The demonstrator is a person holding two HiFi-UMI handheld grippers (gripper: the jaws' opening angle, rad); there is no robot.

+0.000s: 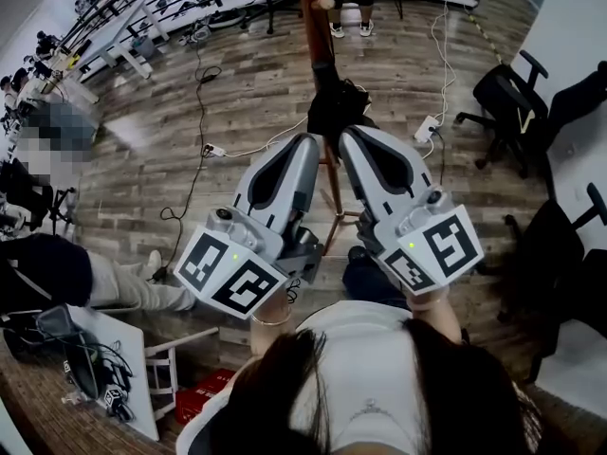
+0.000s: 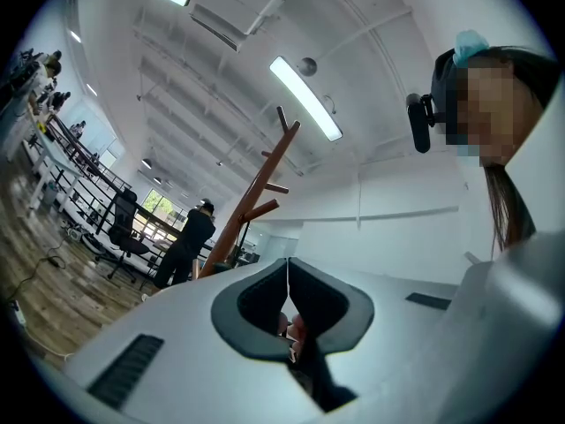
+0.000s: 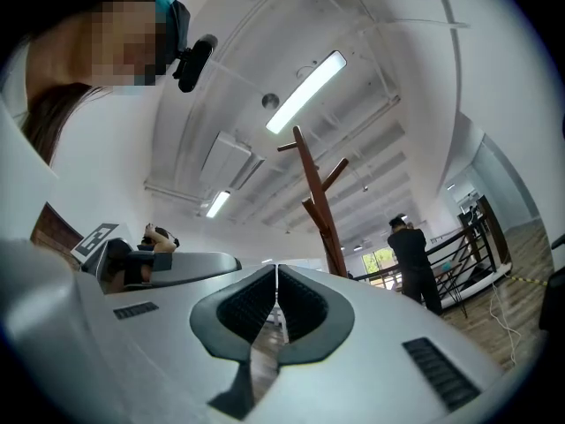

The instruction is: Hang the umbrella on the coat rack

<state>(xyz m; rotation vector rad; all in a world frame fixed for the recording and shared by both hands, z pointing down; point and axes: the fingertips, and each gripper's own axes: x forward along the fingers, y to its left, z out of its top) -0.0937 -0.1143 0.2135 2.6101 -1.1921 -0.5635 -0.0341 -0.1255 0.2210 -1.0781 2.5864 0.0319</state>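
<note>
- Black folded fabric umbrella (image 1: 334, 110) hangs bunched right against the brown wooden coat rack (image 1: 313, 36), below its rounded peg (image 1: 323, 3), at both grippers' tips.
- Left gripper (image 2: 288, 263), just left of the rack pole: tongs pressed together, w/ a dark strap (image 2: 320, 380) + a pinkish bit caught in the hollow behind the tips (prob. the umbrella's loop).
- Right gripper (image 3: 277, 268), just right of the pole: tongs pressed together, nothing btwn them.
- Handling: prob. light, w/ a soft canopy and floppy strap, so it'll swing. Better to grip the loop or stiff handle, not the fabric.
</note>
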